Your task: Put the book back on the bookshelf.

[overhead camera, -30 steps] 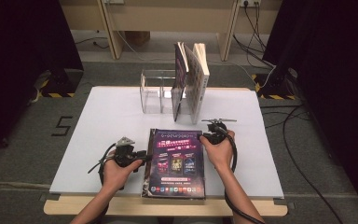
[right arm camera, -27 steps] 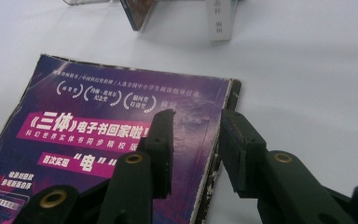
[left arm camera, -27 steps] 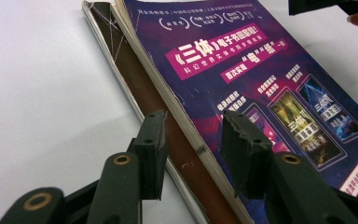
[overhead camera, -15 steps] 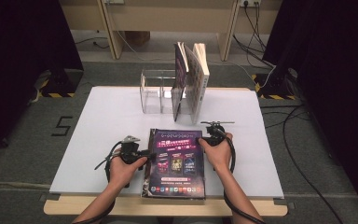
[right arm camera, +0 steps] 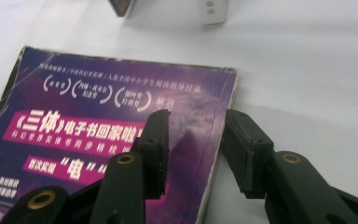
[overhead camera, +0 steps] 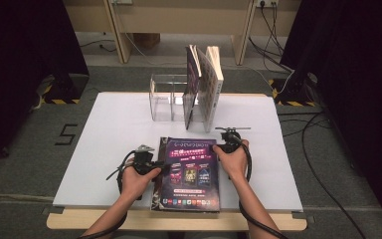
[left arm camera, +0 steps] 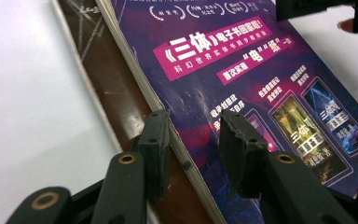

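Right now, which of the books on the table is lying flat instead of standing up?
The purple-covered book at the near edge, between the two grippers. It lies flat, cover up, while the other books stand upright at the clear rack farther back.

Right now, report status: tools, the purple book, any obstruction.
Left tool open, astride flat purple paperback book's page edge, jaws just closing. Right tool open over its far corner, jaws just opening. Clear acrylic book stand well beyond.

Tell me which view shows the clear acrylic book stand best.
The high view: the clear acrylic book stand appears whole at the table's far side, its dividers visible, two books upright in its right end. The right gripper view catches just the books' bottom corners at its top edge. The left gripper view looks at the purple magazine.
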### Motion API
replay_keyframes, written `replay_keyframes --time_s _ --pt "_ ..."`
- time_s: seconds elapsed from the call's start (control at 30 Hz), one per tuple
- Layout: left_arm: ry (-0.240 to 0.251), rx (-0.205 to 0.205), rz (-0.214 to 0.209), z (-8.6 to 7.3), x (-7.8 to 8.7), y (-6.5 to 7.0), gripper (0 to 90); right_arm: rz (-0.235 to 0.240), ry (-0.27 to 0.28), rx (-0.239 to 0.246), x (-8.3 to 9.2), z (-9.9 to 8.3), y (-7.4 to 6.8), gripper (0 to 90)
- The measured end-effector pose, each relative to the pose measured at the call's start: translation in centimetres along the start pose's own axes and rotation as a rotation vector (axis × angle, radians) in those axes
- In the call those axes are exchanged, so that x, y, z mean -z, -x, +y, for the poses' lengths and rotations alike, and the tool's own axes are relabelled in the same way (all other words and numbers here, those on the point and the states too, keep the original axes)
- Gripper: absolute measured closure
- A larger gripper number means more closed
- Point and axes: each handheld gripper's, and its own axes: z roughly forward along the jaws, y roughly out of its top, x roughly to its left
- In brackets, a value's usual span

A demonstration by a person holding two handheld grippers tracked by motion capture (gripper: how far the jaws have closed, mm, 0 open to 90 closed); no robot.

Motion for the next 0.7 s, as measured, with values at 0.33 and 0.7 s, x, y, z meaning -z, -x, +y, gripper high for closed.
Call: replay_keyframes --time_s 0.33,0.7 --pt "-0.006 -0.009 -0.002 0.1 -0.2 0.2 62.5 0.027 -0.020 -0.052 -0.9 0.9 1.3 56.7" --pt "-0.007 -0.023 0.015 0.1 -0.2 0.4 63.3 0.011 -0.002 -0.110 -0.8 0.7 1.0 59.6"
